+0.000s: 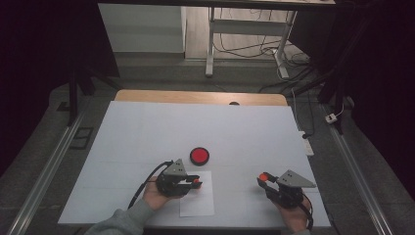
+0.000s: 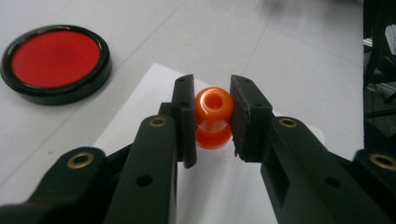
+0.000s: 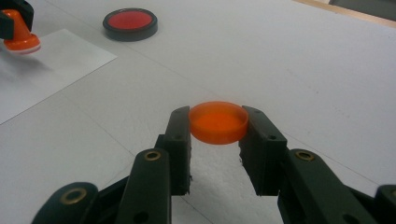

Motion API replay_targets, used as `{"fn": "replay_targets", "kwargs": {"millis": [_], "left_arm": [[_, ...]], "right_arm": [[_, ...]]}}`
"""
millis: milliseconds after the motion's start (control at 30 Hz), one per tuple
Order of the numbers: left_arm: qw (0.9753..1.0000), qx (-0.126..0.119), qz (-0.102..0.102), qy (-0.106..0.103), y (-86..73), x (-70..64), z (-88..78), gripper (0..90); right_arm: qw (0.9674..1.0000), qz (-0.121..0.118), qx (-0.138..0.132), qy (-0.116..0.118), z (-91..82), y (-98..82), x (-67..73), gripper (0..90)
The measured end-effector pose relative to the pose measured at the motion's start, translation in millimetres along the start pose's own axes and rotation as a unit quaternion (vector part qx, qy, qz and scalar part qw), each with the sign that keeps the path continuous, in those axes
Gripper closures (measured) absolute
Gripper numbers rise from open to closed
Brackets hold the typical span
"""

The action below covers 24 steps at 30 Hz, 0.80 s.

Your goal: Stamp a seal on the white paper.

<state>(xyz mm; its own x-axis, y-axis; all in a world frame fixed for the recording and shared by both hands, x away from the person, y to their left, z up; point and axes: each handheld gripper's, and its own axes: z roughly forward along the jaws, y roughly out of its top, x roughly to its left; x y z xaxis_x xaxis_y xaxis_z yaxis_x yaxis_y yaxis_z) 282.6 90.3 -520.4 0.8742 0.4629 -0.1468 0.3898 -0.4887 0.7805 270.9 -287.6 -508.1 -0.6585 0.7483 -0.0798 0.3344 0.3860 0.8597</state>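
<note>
Left gripper is clamped on an orange stamp: fingers press its knob from both sides, closed down to the knob's width, stamp base pointing down. The stamp sits over the white paper sheet, near the sheet's top edge; in the right gripper view its base looks right at the paper surface, can't tell if it touches. Right gripper is clamped on the orange round cap: fingers pinch its rim on opposite sides, cap held open side up just above the counter, well to the right of the paper sheet. Red ink pad in a black round case sits on the counter just beyond the sheet's top edge, lid off, apart from both grippers. Relative to the sheet: stamp above it, ink pad just behind it, cap off to its right. Person's hand with a grey sleeve comes in by the sheet's left edge.
</note>
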Motion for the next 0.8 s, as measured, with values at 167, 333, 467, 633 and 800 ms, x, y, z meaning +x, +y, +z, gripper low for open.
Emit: {"fn": "replay_targets", "kwargs": {"millis": [167,333,467,633,800], "left_arm": [[1.0000,0.006,0.000,-0.002,-1.5,-0.6,2.7,72.2],[0.9999,0.013,0.005,-0.003,-2.7,-2.2,6.0,72.2],[0.9998,0.017,0.004,-0.003,-5.0,-2.7,7.6,72.2],[0.9997,0.024,0.007,-0.002,-7.6,-3.2,9.9,72.3],[0.9996,0.026,0.008,0.000,-8.6,-3.0,10.6,72.2]], "right_arm": [[1.0000,-0.002,0.004,0.000,0.3,0.1,0.0,64.5],[1.0000,-0.001,0.002,0.000,0.3,0.0,0.1,64.5],[1.0000,-0.001,0.001,0.000,0.2,0.0,0.2,64.5],[1.0000,-0.002,0.004,-0.001,0.2,0.0,0.1,64.5],[1.0000,-0.003,0.005,-0.003,0.5,0.2,0.7,64.5]]}}
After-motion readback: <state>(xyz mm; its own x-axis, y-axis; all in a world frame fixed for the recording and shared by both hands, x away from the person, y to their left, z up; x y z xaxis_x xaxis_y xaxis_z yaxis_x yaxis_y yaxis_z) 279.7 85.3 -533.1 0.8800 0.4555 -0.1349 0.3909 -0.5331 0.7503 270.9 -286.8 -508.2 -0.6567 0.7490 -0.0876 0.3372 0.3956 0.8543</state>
